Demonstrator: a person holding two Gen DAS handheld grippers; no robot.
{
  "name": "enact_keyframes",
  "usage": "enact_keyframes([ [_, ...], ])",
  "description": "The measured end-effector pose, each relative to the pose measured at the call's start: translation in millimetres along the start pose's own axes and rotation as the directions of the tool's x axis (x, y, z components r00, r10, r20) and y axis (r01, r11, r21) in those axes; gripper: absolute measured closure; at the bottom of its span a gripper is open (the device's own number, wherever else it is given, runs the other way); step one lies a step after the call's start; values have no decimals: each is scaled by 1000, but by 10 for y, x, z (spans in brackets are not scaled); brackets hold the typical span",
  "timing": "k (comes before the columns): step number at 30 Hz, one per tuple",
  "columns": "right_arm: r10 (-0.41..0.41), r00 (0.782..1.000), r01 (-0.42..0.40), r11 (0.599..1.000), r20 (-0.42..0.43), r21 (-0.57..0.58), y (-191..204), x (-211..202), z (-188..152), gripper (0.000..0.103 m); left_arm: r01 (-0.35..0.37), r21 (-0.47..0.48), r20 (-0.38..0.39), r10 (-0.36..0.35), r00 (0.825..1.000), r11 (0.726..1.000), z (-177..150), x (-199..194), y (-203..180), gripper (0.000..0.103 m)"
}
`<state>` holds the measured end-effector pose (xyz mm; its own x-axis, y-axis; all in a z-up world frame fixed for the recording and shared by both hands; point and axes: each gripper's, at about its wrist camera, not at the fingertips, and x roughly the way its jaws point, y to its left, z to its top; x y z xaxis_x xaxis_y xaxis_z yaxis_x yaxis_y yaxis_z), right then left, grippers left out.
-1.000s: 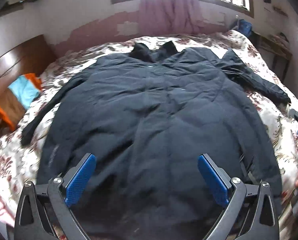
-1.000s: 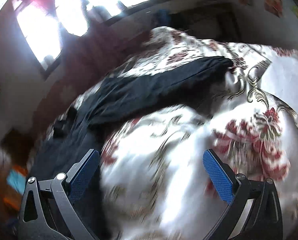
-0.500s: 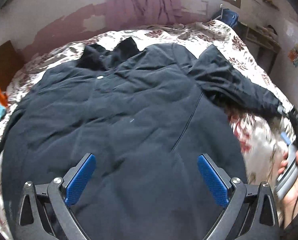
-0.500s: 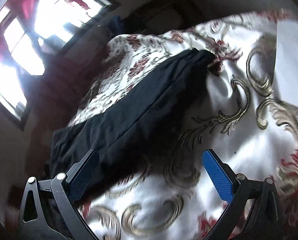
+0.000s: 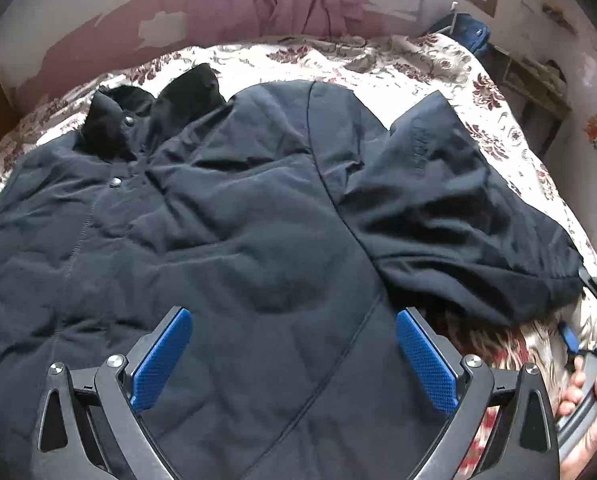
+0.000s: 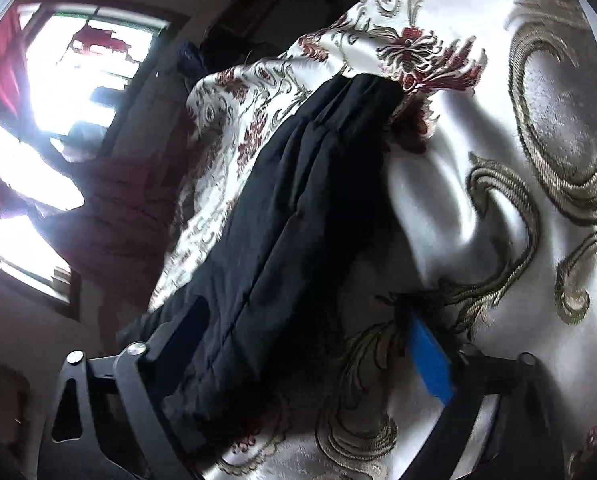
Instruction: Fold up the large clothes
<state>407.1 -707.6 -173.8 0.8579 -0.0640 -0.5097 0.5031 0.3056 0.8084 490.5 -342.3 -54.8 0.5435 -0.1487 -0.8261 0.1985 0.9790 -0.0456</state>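
dark coat (image 5: 226,216) lies under the left gripper (image 5: 294,356) – sleeve (image 6: 282,216) between the right gripper (image 6: 298,360) – both jaws apart.

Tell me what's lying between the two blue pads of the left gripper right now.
In the left wrist view, only the dark jacket body lies between the open left gripper pads; a curved seam crosses that stretch. The flowered bedspread shows only beyond the jacket's edges.

Left gripper (image 5: 292,354) jaws wide apart, nothing between pads. Right gripper (image 6: 298,354) also spread wide, left finger dark, blue right pad (image 6: 432,362) visible. Right hand (image 5: 586,420) grips its handle.
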Motion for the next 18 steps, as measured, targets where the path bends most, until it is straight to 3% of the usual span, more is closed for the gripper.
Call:
enact_keyframes([
  [2,21,1000,-21,1000,0,15,-11,25,16,33,3,-5,-12,-3,1000,1000,34,106,-40,0],
  [4,45,999,-44,999,-10,22,-23,66,33,56,-1,-4,-27,1,1000,1000,36,189,-68,0],
  [7,70,997,-69,997,-15,40,-40,73,30,83,-6,-2,-35,6,999,1000,-12,268,-83,0],
  [9,104,994,-103,993,-13,54,-34,78,35,94,6,-15,-47,-6,999,1000,-23,311,-63,0],
  [15,107,993,-107,994,46,8,59,-140,-1,98,75,-75,-103,-83,991,994,-14,332,64,0],
  [18,97,991,-91,993,90,-68,220,-327,-33,98,88,-80,-100,-95,990,993,-14,226,145,0],
])
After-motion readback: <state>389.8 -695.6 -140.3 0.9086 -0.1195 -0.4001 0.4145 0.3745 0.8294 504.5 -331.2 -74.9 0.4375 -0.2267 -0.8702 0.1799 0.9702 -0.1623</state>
